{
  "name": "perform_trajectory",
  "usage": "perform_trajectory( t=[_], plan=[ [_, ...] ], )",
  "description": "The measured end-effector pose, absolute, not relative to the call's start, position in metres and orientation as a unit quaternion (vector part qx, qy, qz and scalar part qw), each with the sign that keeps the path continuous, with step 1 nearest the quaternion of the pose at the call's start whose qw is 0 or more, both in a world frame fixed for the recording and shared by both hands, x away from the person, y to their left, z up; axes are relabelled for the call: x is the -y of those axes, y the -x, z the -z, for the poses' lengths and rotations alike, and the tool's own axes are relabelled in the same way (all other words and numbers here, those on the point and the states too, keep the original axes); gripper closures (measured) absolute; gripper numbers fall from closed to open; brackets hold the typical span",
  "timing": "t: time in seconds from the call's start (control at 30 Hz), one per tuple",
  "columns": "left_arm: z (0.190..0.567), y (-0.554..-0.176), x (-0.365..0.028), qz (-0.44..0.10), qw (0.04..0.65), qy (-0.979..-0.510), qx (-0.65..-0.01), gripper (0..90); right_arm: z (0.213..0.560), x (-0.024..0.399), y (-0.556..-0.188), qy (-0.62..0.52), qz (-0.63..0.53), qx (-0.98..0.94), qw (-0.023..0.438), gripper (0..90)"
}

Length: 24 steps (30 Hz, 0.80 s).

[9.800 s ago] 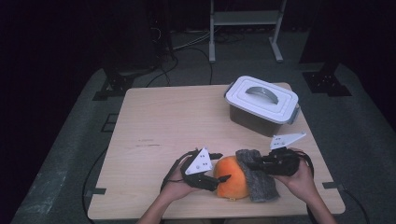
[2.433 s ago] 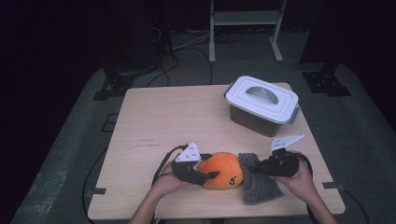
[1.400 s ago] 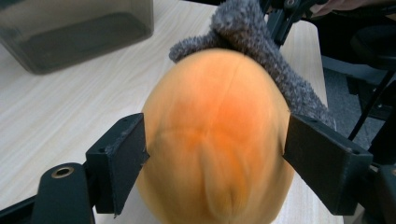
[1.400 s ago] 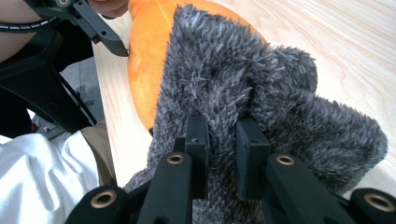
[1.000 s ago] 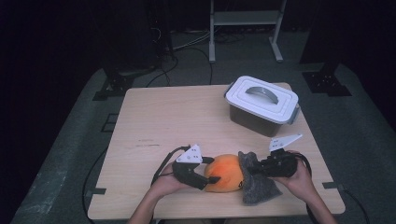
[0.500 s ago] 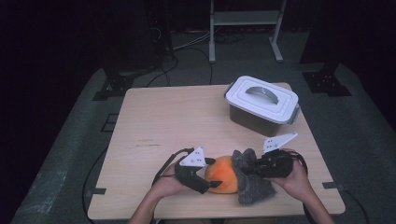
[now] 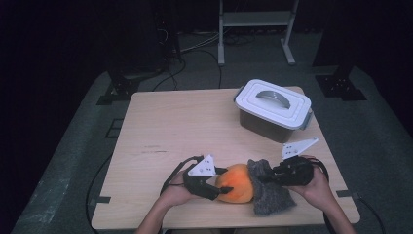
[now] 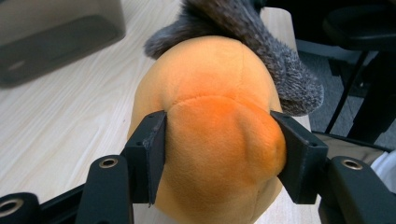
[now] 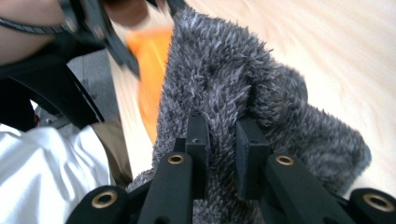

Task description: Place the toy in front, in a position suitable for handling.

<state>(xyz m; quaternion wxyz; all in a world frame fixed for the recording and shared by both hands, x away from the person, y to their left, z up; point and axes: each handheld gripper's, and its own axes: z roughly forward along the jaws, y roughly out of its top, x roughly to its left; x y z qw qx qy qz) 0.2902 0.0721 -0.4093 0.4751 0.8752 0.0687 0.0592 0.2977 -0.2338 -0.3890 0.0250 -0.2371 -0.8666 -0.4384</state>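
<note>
Item one, the orange plush ball [image 7: 237, 183]: it lay on the near part of the wooden table [image 7: 185, 126], between my two hands. In the left gripper view its soft body [image 8: 212, 140] bulged between the two black pads, seams showing across its face.

Item two, the grey fuzzy cloth [image 7: 270, 192]: it lay against the right side of the ball, draped partly over it, with its lower end spread on the table near the front edge. In the right gripper view its pile [image 9: 243, 93] stood up in a fold ahead of the jaws.

Item three, my left gripper [image 7: 220, 184]: its jaws had just been closing, and the pads [image 8: 152, 149] pressed into both flanks of the ball, denting the plush. I counted it as clamped on the ball.

Item four, my right gripper [image 7: 265, 176]: jaws drawn narrow, pinching a ridge of the cloth between the pads [image 9: 198, 140]. It came in from the right, level with the ball.

Item five, the lidded grey container [image 7: 272, 109]: it stood at the far right of the table, white lid on, well apart from both grippers.
</note>
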Motion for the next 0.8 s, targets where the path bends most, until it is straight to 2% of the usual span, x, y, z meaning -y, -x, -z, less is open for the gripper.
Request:
perform_trajectory(
  t=[0.13,0.23,0.43,0.53,0.67,0.8],
  plan=[
    [0.408,-0.287,-0.070,-0.070,0.470,-0.878,-0.059,40.9,0.378,0.219,-0.292,0.215,0.445,0.870,0.008,77.0],
    [0.408,-0.288,-0.072,-0.070,0.472,-0.877,-0.060,42.0,0.380,0.218,-0.292,0.214,0.445,0.870,0.012,77.0],
    [0.405,-0.292,-0.078,-0.078,0.488,-0.866,-0.076,44.6,0.388,0.232,-0.298,0.239,0.430,0.870,0.014,77.1],
    [0.405,-0.292,-0.077,-0.071,0.493,-0.864,-0.075,44.6,0.372,0.236,-0.294,0.235,0.460,0.856,0.005,77.2],
    [0.406,-0.287,-0.068,-0.065,0.500,-0.861,-0.066,43.2,0.360,0.220,-0.287,0.210,0.471,0.857,-0.004,77.2],
    [0.408,-0.284,-0.065,-0.067,0.496,-0.864,-0.060,42.4,0.366,0.201,-0.284,0.194,0.442,0.876,-0.008,77.1]
  ],
)
